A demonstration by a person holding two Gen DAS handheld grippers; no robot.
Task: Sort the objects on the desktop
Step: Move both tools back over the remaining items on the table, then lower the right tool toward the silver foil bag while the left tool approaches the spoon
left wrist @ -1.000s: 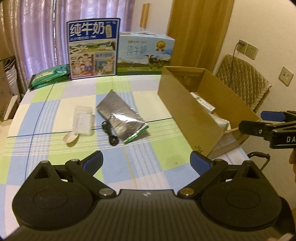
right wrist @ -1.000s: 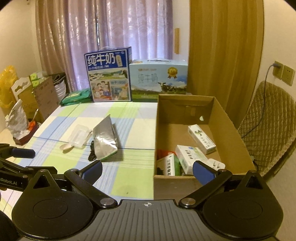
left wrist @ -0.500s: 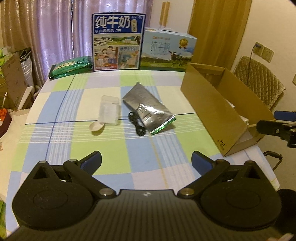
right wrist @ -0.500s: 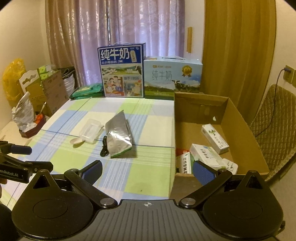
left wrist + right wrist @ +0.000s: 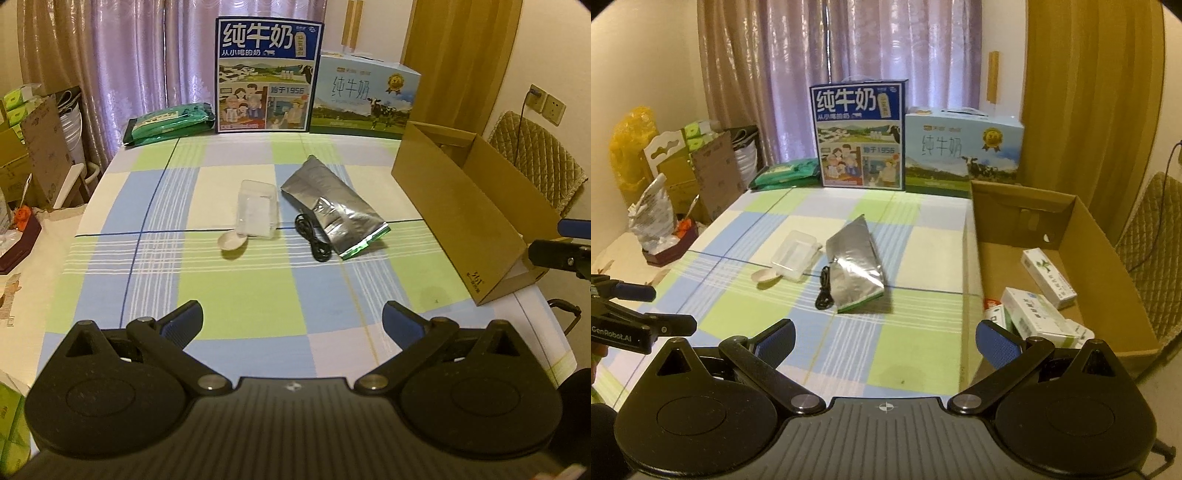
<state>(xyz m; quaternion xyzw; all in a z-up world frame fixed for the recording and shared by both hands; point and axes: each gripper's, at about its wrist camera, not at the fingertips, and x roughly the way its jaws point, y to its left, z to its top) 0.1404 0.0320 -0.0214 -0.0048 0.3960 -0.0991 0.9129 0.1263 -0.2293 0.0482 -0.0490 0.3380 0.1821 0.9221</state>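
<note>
Right now the things we still need to sort lie in the middle of the table: a silver bag [image 5: 334,212], a black cord [image 5: 312,240] touching its left side, a clear plastic box [image 5: 257,214] just beside them, and a small white spoon [image 5: 232,242] poking out from under the box. The brown cardboard box [image 5: 1108,280] sits at the right edge of the table, and a few small white cartons [image 5: 1036,315] are already inside it.

Our left claw [image 5: 291,321] is wide and holds nothing. Our right claw [image 5: 885,341] is wide and empty too. Both hang near our edge of the table, well apart from the pile.

We think the next job is to pick one thing. The silver bag is flat and slippery, so we should come down on its raised near end and pinch there. We should watch the cord, because it could get dragged along with the bag.
</note>
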